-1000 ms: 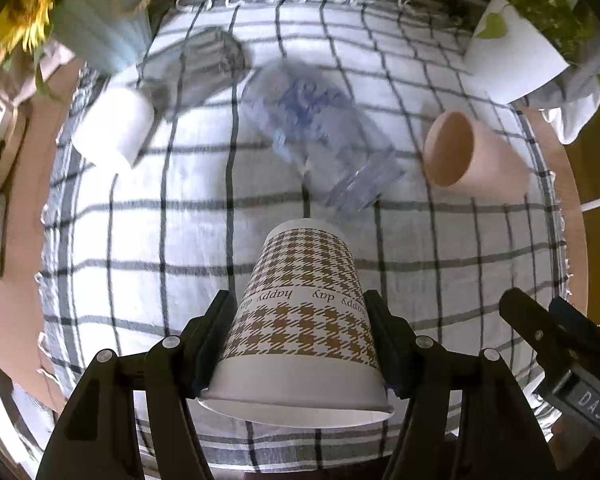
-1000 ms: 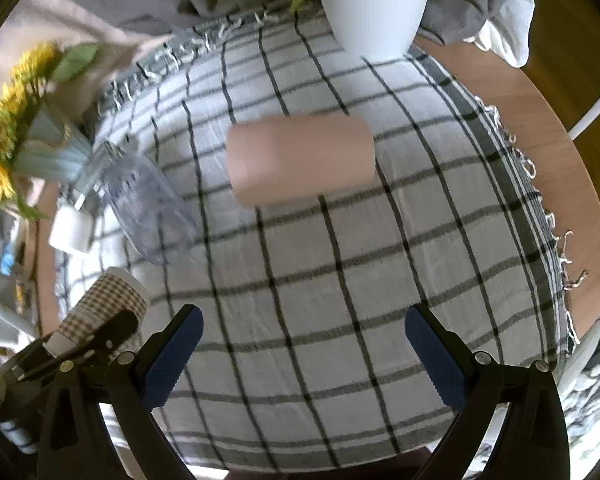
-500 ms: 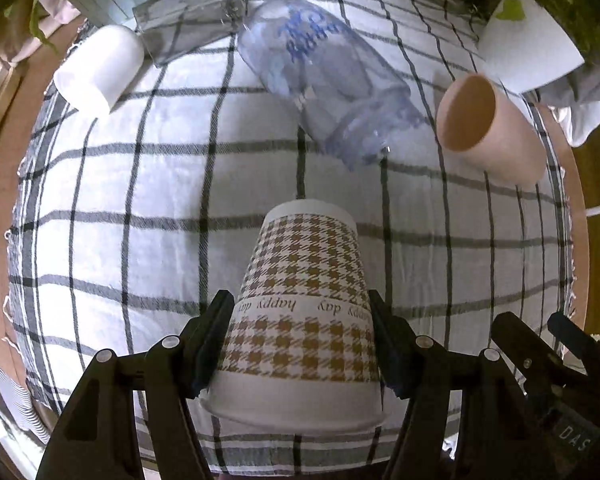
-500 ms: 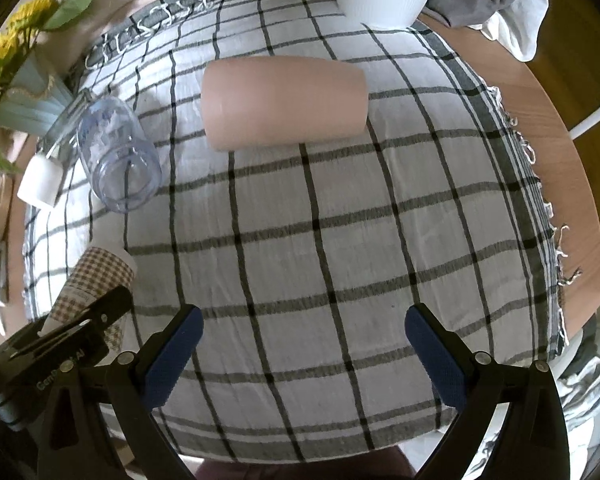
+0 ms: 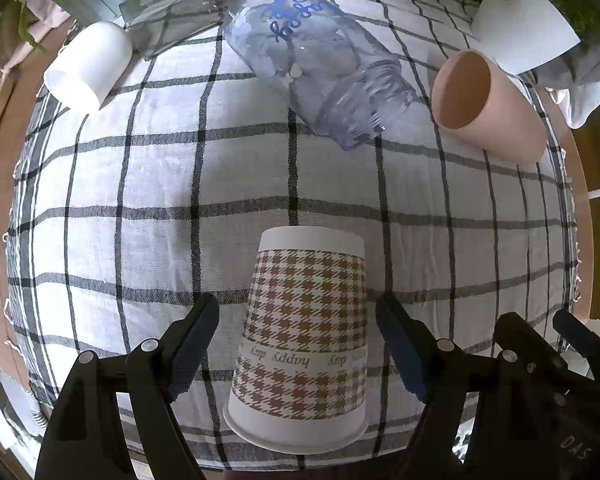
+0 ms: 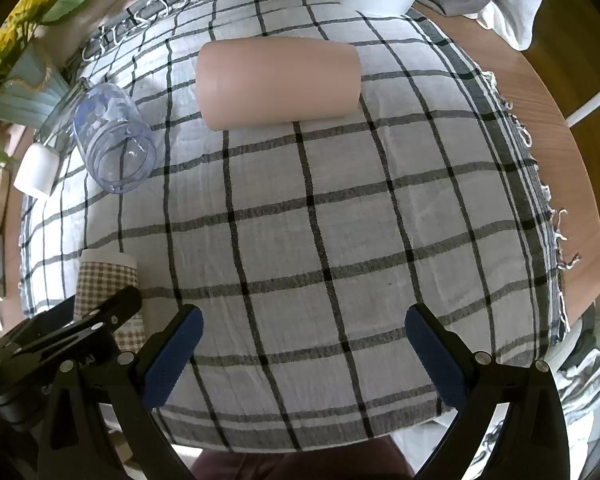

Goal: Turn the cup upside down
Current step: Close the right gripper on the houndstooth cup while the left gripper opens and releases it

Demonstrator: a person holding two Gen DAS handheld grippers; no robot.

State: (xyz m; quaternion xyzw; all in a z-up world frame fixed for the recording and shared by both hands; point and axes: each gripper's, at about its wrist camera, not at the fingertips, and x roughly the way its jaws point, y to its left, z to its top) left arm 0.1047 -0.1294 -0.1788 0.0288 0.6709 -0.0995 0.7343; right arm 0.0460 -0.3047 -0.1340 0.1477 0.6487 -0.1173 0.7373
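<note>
A brown houndstooth paper cup stands upside down on the checked cloth, rim down, near the front edge. My left gripper is open, its fingers either side of the cup with gaps on both sides. The cup also shows at the left of the right wrist view, beside the left gripper's body. My right gripper is open and empty above the cloth's front part.
A pink cup, a clear plastic jar, a dark glass and a white cup lie on their sides at the back. A white plant pot and a vase of sunflowers stand at the table's far edge.
My left gripper has opened and let go of the houndstooth cup, which now stands rim down on the cloth. Both grippers have moved lower and closer to the table.
</note>
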